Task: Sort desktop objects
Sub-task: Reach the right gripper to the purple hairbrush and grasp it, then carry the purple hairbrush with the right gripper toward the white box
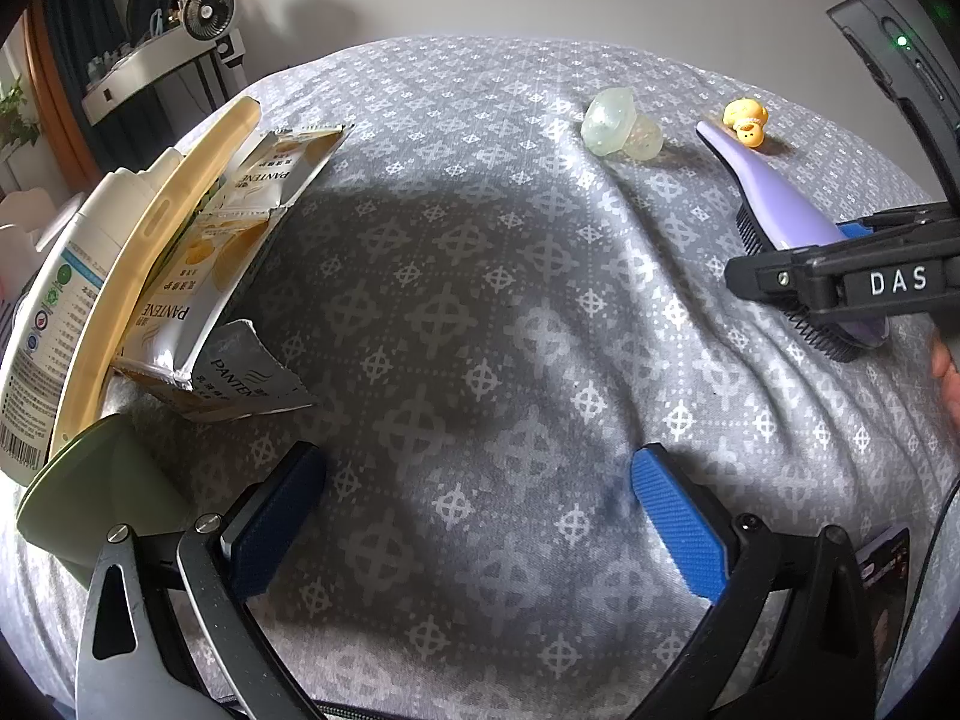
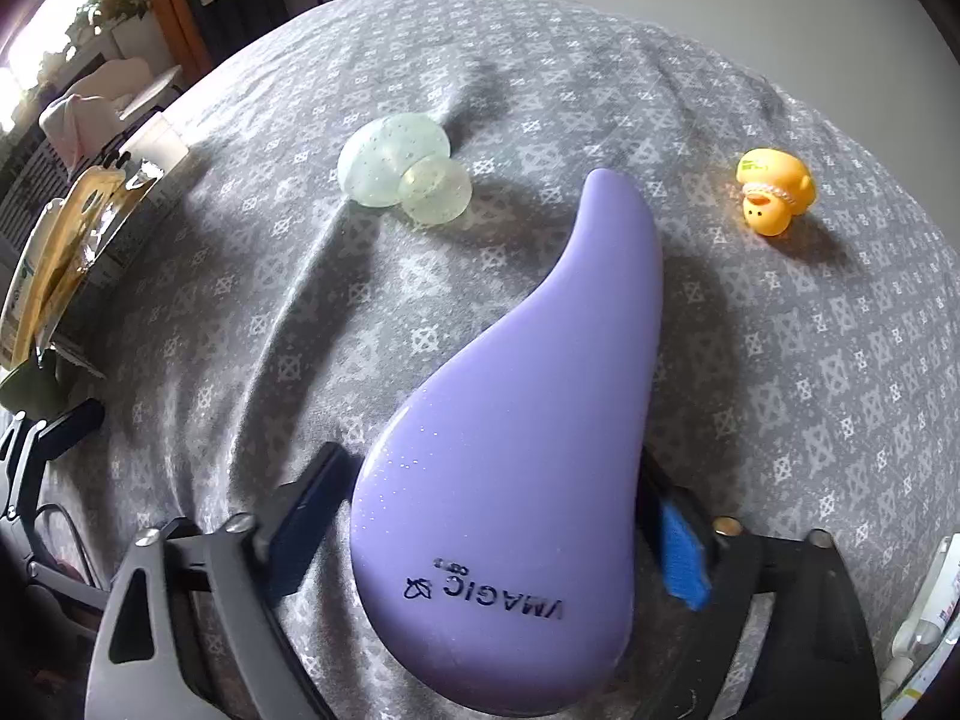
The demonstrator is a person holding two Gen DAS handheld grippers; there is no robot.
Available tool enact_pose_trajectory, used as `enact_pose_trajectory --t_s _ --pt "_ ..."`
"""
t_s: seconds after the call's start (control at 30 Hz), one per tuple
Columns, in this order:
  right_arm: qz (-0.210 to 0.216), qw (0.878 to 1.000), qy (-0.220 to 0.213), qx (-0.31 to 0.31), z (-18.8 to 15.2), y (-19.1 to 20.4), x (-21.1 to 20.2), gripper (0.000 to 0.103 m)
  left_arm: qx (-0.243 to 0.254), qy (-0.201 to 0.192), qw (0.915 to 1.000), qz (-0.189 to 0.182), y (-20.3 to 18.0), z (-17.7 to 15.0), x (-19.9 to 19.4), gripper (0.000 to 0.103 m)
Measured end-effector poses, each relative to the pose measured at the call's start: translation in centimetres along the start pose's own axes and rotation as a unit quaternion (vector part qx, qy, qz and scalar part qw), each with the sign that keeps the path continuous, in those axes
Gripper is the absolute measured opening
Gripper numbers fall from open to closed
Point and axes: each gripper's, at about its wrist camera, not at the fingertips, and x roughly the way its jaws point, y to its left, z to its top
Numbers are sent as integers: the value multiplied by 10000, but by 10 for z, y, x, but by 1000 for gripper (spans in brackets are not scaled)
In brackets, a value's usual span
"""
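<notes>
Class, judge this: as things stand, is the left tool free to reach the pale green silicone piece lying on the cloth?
Probably yes. The left tool is open and empty, and only bare patterned cloth lies between it and the silicone piece.

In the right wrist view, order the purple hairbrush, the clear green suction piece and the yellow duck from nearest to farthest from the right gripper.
1. Purple hairbrush: between the jaws of the right gripper, handle pointing away.
2. Clear green suction piece: beyond the brush, on the left, on the grey cloth.
3. Yellow duck: far right, about as far as the suction piece; too close to call between these two.
</notes>
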Motion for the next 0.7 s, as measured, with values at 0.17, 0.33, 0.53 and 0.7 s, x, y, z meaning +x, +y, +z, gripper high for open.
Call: enact_pose_trajectory --t_s 0.17,0.33,0.53,0.7 --pt "215 9990 -168 368 -19 -19 -17 69 -2 -1 10000 0 0 0 0 103" --pt "560 9919 -554 997 -49 -54 -59 69 -4 -2 10000 0 0 0 1 103" --pt "508 9767 -1348 1593 -91 -101 -142 69 -1 -3 10000 2 -1 -1 0 103" --pt "192 9539 -1953 2273 -142 -162 -220 69 2 -11 10000 16 -2 -2 0 103"
